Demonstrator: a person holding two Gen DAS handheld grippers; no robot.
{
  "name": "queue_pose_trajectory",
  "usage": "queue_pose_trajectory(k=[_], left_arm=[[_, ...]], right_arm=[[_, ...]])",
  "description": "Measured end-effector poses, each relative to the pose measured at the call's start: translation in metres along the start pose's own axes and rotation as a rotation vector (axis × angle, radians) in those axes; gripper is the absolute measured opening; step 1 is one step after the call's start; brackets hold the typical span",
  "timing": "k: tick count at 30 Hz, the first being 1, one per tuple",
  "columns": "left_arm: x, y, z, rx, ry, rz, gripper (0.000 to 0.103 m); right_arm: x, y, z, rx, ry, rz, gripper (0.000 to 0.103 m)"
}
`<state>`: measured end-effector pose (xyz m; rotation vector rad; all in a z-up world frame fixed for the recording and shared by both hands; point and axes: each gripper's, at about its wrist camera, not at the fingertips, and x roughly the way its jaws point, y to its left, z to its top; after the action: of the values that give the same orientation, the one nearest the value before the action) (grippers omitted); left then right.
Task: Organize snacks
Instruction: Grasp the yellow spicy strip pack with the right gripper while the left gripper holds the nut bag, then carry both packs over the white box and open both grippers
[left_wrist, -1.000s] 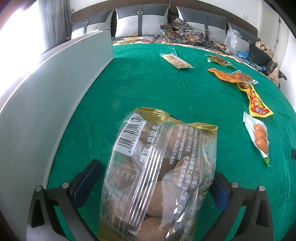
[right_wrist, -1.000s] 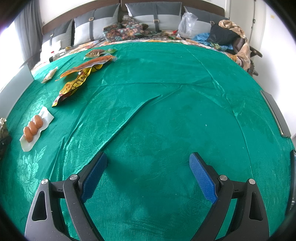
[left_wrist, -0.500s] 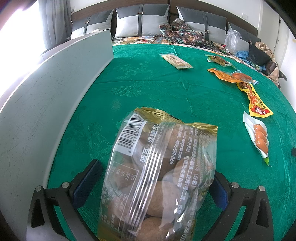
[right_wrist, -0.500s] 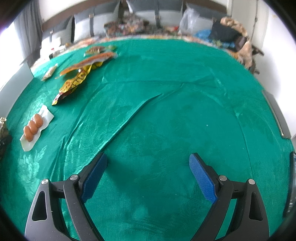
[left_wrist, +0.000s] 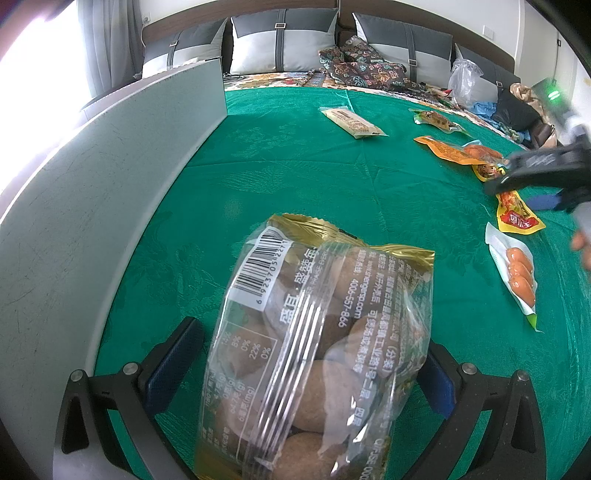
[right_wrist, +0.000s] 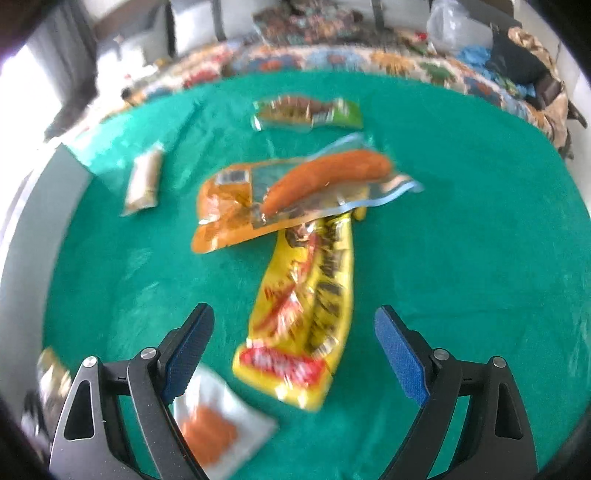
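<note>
The left gripper (left_wrist: 303, 362) points forward along the green cloth (left_wrist: 295, 184) near its left edge, held low and level, with a grey panel (left_wrist: 92, 184) standing just to its left. Between its blue-padded fingers (left_wrist: 173, 354) lies a clear, gold-trimmed bag of brown eggs (left_wrist: 314, 332), barcode side up, its gold top edge pointing away from the camera. The jaws stand wide, and whether the pads actually press the bag cannot be told; the left pad shows a gap beside the bag, the right pad is partly hidden behind it.

The right gripper (right_wrist: 295, 347) hangs above the cloth (right_wrist: 461, 240), tilted down toward the snacks, and this view is blurred. Its jaws are spread wide and hold nothing. Straight ahead between the fingers lies a long yellow packet (right_wrist: 306, 314) with a red label at its near end. Across the packet's far end lies an orange packet (right_wrist: 236, 206), with a clear sausage packet (right_wrist: 328, 177) on top of it. Farther off is a green-ended packet (right_wrist: 306, 110), and toward the left edge a small beige packet (right_wrist: 144, 181). Just under the left finger sits a white pouch of orange sausages (right_wrist: 214, 432).

In the left wrist view the right gripper (left_wrist: 539, 173) enters from the right edge, dark-bodied, over the yellow packet (left_wrist: 517, 218), with part of a hand (left_wrist: 583, 247) behind it. The white pouch (left_wrist: 517, 273) lies near the right edge, well apart from the bag of eggs.
</note>
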<state>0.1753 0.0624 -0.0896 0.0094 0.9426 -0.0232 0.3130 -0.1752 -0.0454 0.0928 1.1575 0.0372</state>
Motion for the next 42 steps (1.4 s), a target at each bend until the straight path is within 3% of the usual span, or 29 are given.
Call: queue_pose_trajectory(k=[2,3,4,6,8,9,11,15,18,20,23,27,29,32,36,38,40,41,42], left_arm=[[0.0,0.0,0.0,0.0,0.0,0.0,0.103],[0.0,0.0,0.0,0.0,0.0,0.0,0.103],[0.0,0.0,0.0,0.0,0.0,0.0,0.103],[0.0,0.0,0.0,0.0,0.0,0.0,0.103],[0.0,0.0,0.0,0.0,0.0,0.0,0.103],[0.0,0.0,0.0,0.0,0.0,0.0,0.103],[0.0,0.0,0.0,0.0,0.0,0.001,0.103],[0.0,0.0,0.0,0.0,0.0,0.001,0.103],[0.0,0.0,0.0,0.0,0.0,0.001,0.103],[0.0,0.0,0.0,0.0,0.0,0.0,0.103],[0.0,0.0,0.0,0.0,0.001,0.0,0.103],[0.0,0.0,0.0,0.0,0.001,0.0,0.103],[0.0,0.0,0.0,0.0,0.001,0.0,0.103],[0.0,0.0,0.001,0.007,0.013,-0.004,0.103],[0.003,-0.001,0.013,0.056,0.149,-0.031,0.103],[0.003,-0.001,0.016,0.062,0.192,-0.038,0.102],[-0.002,0.0,0.016,0.061,0.198,-0.059,0.086],[-0.008,0.0,0.016,0.074,0.181,-0.067,0.065],[-0.012,0.0,0.015,0.079,0.177,-0.073,0.064]], right_arm=[[0.02,0.003,0.002,-0.011,0.044,-0.044,0.091],[0.02,0.008,0.002,-0.071,0.014,-0.083,0.088],[0.021,0.011,0.001,-0.11,0.012,-0.069,0.087],[0.014,0.008,0.001,-0.162,0.015,-0.045,0.064],[0.009,-0.003,-0.001,-0.191,0.049,-0.041,0.062],[0.005,-0.01,-0.003,-0.204,0.062,-0.038,0.055],[-0.006,-0.024,-0.01,-0.224,0.074,-0.032,0.051],[-0.024,-0.048,-0.042,-0.294,0.121,-0.036,0.05],[-0.043,-0.078,-0.086,-0.309,0.13,-0.048,0.05],[-0.057,-0.095,-0.111,-0.301,0.101,-0.053,0.05],[-0.075,-0.126,-0.153,-0.233,0.004,-0.022,0.06],[-0.093,-0.171,-0.196,-0.048,-0.115,0.115,0.071],[-0.101,-0.189,-0.205,0.046,-0.121,0.168,0.071],[-0.103,-0.198,-0.197,0.083,-0.076,0.156,0.071],[-0.101,-0.166,-0.172,-0.051,0.0,0.077,0.073],[-0.084,-0.147,-0.163,-0.126,0.08,0.002,0.073],[-0.072,-0.138,-0.161,-0.157,0.104,-0.04,0.075],[-0.072,-0.139,-0.16,-0.14,0.091,-0.037,0.068],[-0.073,-0.142,-0.159,-0.12,0.084,-0.049,0.056]])
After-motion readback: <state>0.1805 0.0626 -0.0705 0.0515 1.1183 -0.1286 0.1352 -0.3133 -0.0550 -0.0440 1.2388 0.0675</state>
